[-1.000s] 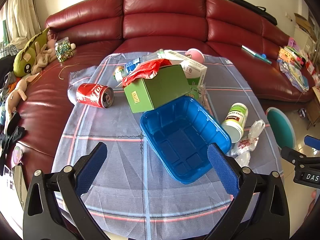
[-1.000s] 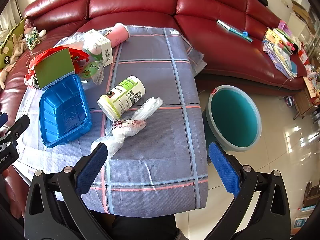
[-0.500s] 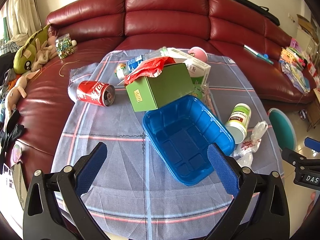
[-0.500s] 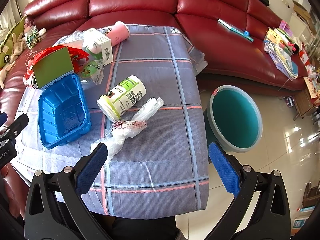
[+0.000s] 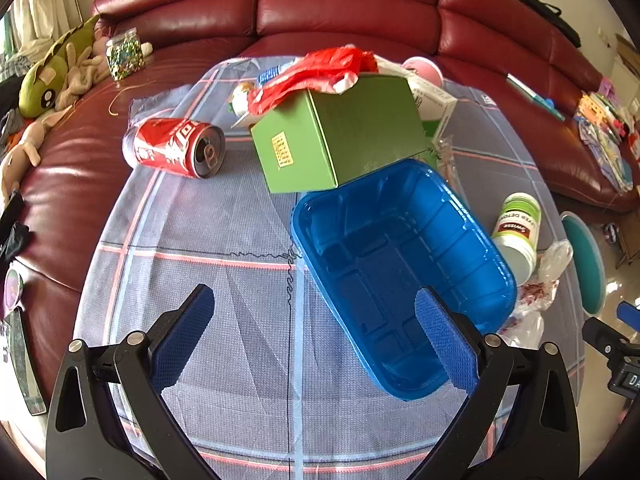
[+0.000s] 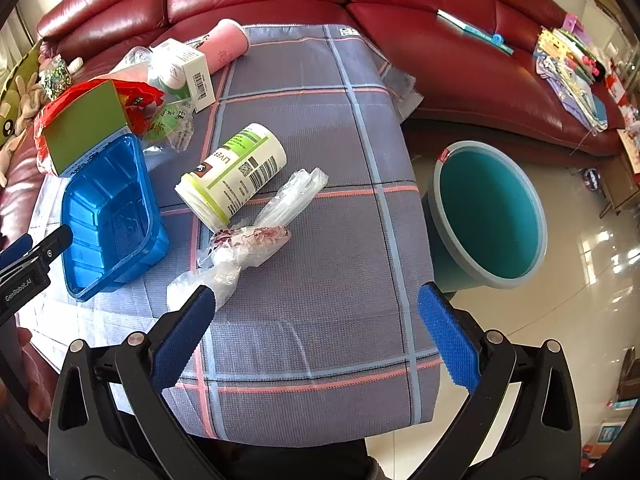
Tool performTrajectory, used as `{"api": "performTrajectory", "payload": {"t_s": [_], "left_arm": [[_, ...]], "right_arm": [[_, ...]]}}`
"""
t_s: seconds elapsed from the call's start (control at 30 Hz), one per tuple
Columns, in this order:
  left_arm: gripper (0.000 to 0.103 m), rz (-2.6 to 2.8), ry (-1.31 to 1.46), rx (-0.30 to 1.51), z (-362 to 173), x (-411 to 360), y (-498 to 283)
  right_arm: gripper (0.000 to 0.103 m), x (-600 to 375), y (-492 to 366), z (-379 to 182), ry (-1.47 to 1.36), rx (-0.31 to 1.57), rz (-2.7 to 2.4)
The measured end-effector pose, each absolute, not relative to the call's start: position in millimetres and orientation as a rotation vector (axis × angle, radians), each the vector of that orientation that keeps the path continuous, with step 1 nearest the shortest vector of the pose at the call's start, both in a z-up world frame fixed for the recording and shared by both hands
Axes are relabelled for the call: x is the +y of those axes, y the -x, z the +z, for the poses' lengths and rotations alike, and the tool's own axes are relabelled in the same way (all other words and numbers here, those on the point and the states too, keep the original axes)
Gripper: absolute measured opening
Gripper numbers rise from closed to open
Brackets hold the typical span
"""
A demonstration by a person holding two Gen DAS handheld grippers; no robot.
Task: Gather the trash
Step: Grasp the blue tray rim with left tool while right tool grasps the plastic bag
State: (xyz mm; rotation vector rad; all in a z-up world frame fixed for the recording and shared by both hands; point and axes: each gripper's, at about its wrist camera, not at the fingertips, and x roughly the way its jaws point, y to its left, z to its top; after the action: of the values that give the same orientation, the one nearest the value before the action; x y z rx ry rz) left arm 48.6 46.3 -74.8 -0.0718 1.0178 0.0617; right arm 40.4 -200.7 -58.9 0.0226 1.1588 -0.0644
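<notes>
Left gripper (image 5: 314, 316) jaws spread wide, hovering over the near end of the blue tray (image 5: 400, 264), right finger above its rim, right gripper (image 6: 316, 320) jaws equally wide, hovering to the tray's right, gripping nothing

Colours I see across the counter
Blue tray (image 5: 404, 276), green box (image 5: 340, 140), red can (image 5: 172, 148), teal bucket (image 6: 488, 216); my cloth (image 6: 320, 300) is grey-blue with pink and pale-blue checks.
</notes>
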Motion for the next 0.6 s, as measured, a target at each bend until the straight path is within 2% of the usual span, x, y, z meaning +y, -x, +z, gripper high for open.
{"api": "performTrajectory", "payload": {"t_s": [0.1, 0.17, 0.2, 0.27, 0.33, 0.37, 0.4, 0.5, 0.6], "left_arm": [[0.1, 0.056, 0.078, 1.04, -86.6, 47.3, -52.8], [0.095, 0.046, 0.076, 1.052, -93.2, 47.4, -53.9], [0.089, 0.039, 0.077, 1.059, -95.6, 47.4, -53.9], [0.075, 0.016, 0.088, 1.079, -100.9, 48.6, -55.3], [0.048, -0.022, 0.113, 1.096, -106.2, 51.5, -55.2], [0.039, -0.039, 0.123, 1.098, -108.0, 52.5, -54.4], [0.018, -0.048, 0.125, 1.102, -110.0, 52.8, -53.7], [0.01, -0.08, 0.124, 1.095, -112.0, 56.1, -49.1], [0.01, -0.078, 0.115, 1.095, -112.0, 59.2, -45.1]], "right_arm": [[0.097, -199.9, -43.9, -63.0, -0.032, 1.166, -0.054], [0.097, -198.3, -46.6, -64.7, -0.036, 1.167, -0.049], [0.097, -197.2, -48.1, -65.3, -0.04, 1.168, -0.044], [0.097, -195.0, -50.3, -66.1, -0.044, 1.169, -0.036], [0.097, -192.2, -53.0, -67.1, -0.049, 1.171, -0.026], [0.097, -190.5, -54.3, -67.7, -0.052, 1.172, -0.02], [0.097, -188.3, -55.6, -68.5, -0.054, 1.174, -0.014], [0.097, -181.9, -58.1, -71.3, -0.05, 1.176, 0.001], [0.097, -175.1, -62.1, -75.7, -0.051, 1.181, 0.019]]}}
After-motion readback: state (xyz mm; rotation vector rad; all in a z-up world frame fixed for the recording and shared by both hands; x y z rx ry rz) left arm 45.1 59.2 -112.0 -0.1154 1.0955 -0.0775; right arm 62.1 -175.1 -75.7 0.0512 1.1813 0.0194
